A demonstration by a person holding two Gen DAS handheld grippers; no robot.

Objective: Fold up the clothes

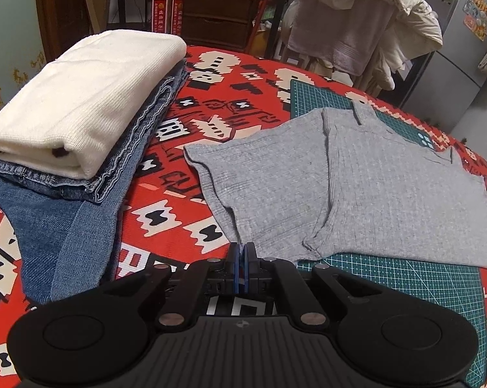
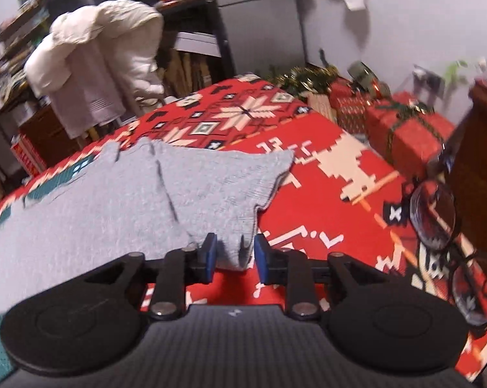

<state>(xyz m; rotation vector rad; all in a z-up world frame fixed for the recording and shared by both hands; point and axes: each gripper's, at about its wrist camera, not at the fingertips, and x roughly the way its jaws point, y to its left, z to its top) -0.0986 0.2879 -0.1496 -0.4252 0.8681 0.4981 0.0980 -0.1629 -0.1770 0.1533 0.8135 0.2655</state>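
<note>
Folding the grey top (image 1: 356, 187) spread on the mat (image 1: 405, 278): left gripper (image 1: 242, 255) pinches its near hem corner, right gripper (image 2: 233, 255) gapes around the other, which needs clamping before lifting both

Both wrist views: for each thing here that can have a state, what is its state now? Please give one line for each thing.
Left tool: shut on the near corner of the grey top.
Right tool: open, a grey corner between its fingers.
Grey top: spread on the table, one side folded over.
Cream sweater: folded, on top of the jeans.
Jeans: folded, under the sweater.
Glasses: lying on the cloth.
</note>
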